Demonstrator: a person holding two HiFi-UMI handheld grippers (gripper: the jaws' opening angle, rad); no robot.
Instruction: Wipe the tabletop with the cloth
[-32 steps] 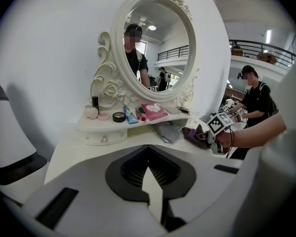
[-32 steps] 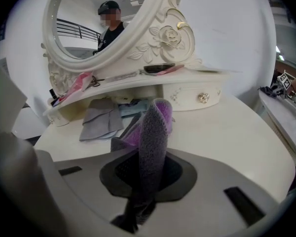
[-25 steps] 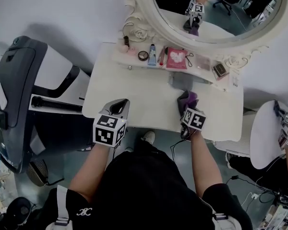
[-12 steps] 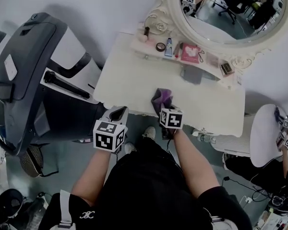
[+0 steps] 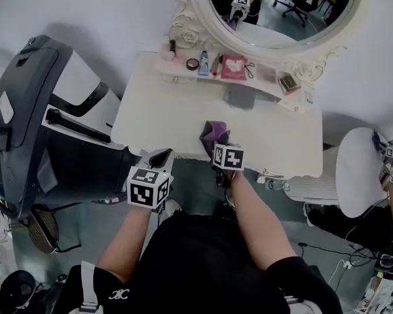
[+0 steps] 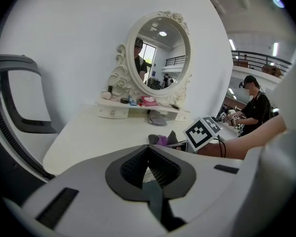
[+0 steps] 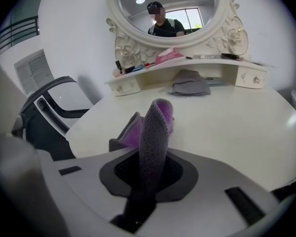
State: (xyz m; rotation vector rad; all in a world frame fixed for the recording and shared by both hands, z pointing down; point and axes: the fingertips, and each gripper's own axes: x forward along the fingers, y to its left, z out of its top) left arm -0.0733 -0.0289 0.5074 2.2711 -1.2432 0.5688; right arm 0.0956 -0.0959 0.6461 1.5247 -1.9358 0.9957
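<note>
A purple and grey cloth point(image 5: 213, 133) lies bunched on the white tabletop point(image 5: 158, 113) near its front edge. My right gripper point(image 5: 218, 144) is shut on the cloth; in the right gripper view the cloth point(image 7: 155, 125) stands up out of the closed jaws of that gripper point(image 7: 144, 174). My left gripper point(image 5: 160, 156) hangs off the table's front left corner, over the floor. In the left gripper view the left gripper point(image 6: 150, 171) has its jaws shut with nothing between them, and the cloth point(image 6: 162, 139) shows beyond them to the right.
An oval white-framed mirror point(image 5: 275, 28) stands at the back over a shelf of cosmetics point(image 5: 213, 66). A folded grey cloth point(image 5: 241, 97) lies under the shelf. A dark grey and white machine point(image 5: 26, 129) stands left of the table, and a round white table point(image 5: 357, 170) to the right.
My right gripper has dragged the cloth leftward along the table's front part. The left gripper has stayed off the front left corner. The head camera has shifted.
</note>
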